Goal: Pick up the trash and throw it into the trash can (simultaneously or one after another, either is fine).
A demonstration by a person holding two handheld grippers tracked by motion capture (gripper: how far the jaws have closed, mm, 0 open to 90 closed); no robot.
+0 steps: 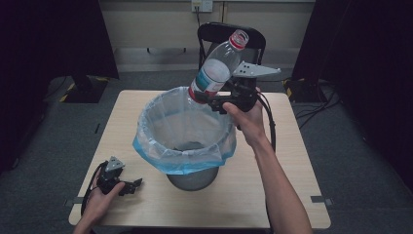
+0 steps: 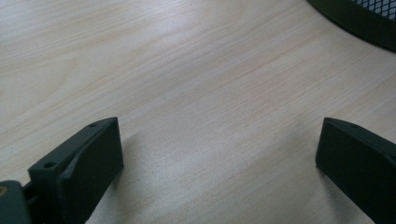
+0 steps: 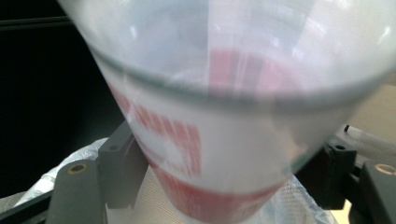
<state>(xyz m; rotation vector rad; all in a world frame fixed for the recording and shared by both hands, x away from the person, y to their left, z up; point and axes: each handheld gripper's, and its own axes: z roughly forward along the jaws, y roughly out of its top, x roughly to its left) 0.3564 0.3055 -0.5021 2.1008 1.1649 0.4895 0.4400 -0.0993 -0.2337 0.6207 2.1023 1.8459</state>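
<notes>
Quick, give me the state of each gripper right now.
Left gripper: open, nothing between its jaws, low over the table.
Right gripper: closed on the plastic bottle, held tilted above the lined bin.

The right tool (image 1: pixel 214 103) gripped a clear plastic bottle with a red cap (image 1: pixel 219 66), tilted over the far rim of a dark mesh bin lined with a blue bag (image 1: pixel 182 146). The left tool (image 1: pixel 130 185) rested open on the pale wooden desk (image 1: pixel 277 180).
</notes>
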